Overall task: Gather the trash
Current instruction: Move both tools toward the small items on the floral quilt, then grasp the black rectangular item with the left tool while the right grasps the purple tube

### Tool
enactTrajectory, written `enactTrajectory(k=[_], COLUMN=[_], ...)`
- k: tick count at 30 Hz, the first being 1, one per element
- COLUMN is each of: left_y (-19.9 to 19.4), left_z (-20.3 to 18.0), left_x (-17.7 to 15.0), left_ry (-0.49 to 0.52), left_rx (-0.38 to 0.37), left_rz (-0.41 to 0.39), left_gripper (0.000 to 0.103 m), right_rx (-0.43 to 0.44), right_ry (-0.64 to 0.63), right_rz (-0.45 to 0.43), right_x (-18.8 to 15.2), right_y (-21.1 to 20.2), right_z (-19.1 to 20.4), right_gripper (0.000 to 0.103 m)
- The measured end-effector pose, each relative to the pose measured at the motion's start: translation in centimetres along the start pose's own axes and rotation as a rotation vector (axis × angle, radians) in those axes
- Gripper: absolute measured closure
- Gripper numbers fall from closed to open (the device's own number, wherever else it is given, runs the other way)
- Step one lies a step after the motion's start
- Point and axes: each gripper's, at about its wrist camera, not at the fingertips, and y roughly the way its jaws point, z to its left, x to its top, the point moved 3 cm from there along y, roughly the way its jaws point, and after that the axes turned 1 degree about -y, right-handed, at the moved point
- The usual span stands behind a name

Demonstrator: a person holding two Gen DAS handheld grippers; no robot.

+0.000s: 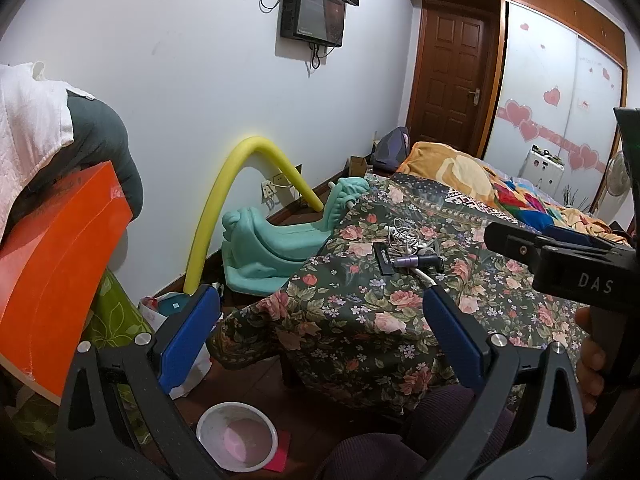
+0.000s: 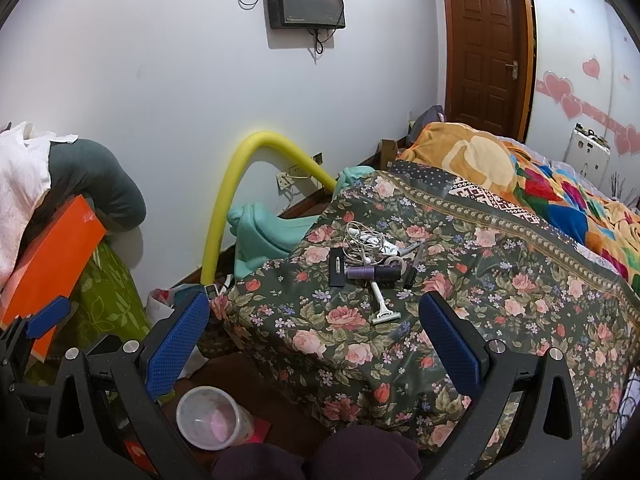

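Observation:
A small pile of items lies on the floral bedspread (image 2: 500, 280): a white disposable razor (image 2: 380, 304), a purple cylinder (image 2: 372, 273), tangled white earphones (image 2: 364, 240), a black flat card (image 2: 337, 267) and a dark pen (image 2: 414, 270). The pile also shows in the left wrist view (image 1: 408, 252). A clear plastic cup (image 2: 208, 418) with a pink bottom stands on the floor; it also shows in the left wrist view (image 1: 238, 436). My right gripper (image 2: 316, 328) is open and empty, short of the razor. My left gripper (image 1: 320, 320) is open and empty, above the bed corner.
An orange box (image 1: 56, 264) under a white cloth and a dark cushion sits at left. A yellow foam tube (image 1: 240, 180) and a teal plastic toy (image 1: 280, 240) stand by the wall. A colourful blanket (image 2: 540, 188) covers the far bed. The right gripper's body (image 1: 560, 256) shows at right.

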Motion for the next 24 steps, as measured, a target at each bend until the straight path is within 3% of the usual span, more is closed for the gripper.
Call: enactTrajectory(k=[12,24], left_y=[1.7,6.5], left_z=[0.0,-3.0], left_x=[-0.4,0.5], left_ry=[0.005,0.028], left_rx=[0.050,0.071], left_rz=[0.059,0.106], left_gripper=[0.000,0.000], right_rx=[0.008,-0.017], right_ry=[0.005,0.056], right_rz=[0.009,0.033], right_x=[-0.1,0.3], right_y=[0.9,3.8], right_z=[-1.0,-5.7], right_gripper=[0.000,0.000])
